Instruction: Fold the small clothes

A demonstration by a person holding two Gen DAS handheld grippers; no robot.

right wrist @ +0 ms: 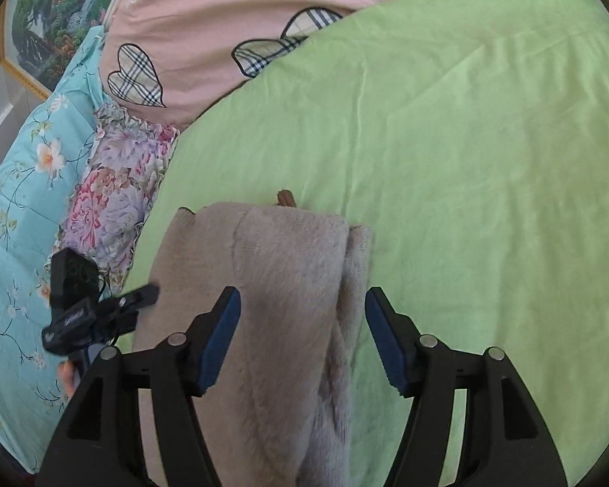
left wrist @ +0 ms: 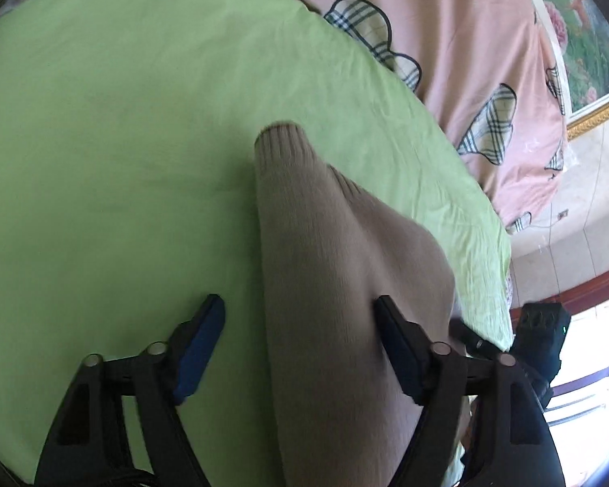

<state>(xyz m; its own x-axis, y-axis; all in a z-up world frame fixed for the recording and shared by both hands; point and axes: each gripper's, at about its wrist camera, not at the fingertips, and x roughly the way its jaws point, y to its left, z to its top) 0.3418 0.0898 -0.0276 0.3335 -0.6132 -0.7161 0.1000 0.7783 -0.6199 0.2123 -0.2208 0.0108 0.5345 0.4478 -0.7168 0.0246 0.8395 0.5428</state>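
A small beige knit garment point(left wrist: 336, 268) lies folded on a green sheet point(left wrist: 121, 142). In the left wrist view its ribbed cuff point(left wrist: 280, 138) points away. My left gripper point(left wrist: 300, 316) is open, its jaws wide apart over the garment, gripping nothing. In the right wrist view the same garment point(right wrist: 272, 284) shows a fuzzy lining and a small brown tab point(right wrist: 287, 198) at its far edge. My right gripper point(right wrist: 302, 308) is open above the garment, holding nothing. The other gripper point(right wrist: 81, 304) shows at the left, at the garment's edge.
The green sheet point(right wrist: 466, 162) covers a bed. A pink quilt with plaid hearts point(left wrist: 466, 40) lies beyond it. A teal floral quilt point(right wrist: 20, 203) and a floral pillow point(right wrist: 117, 186) lie to the left in the right wrist view. A framed picture point(right wrist: 48, 20) hangs on the wall.
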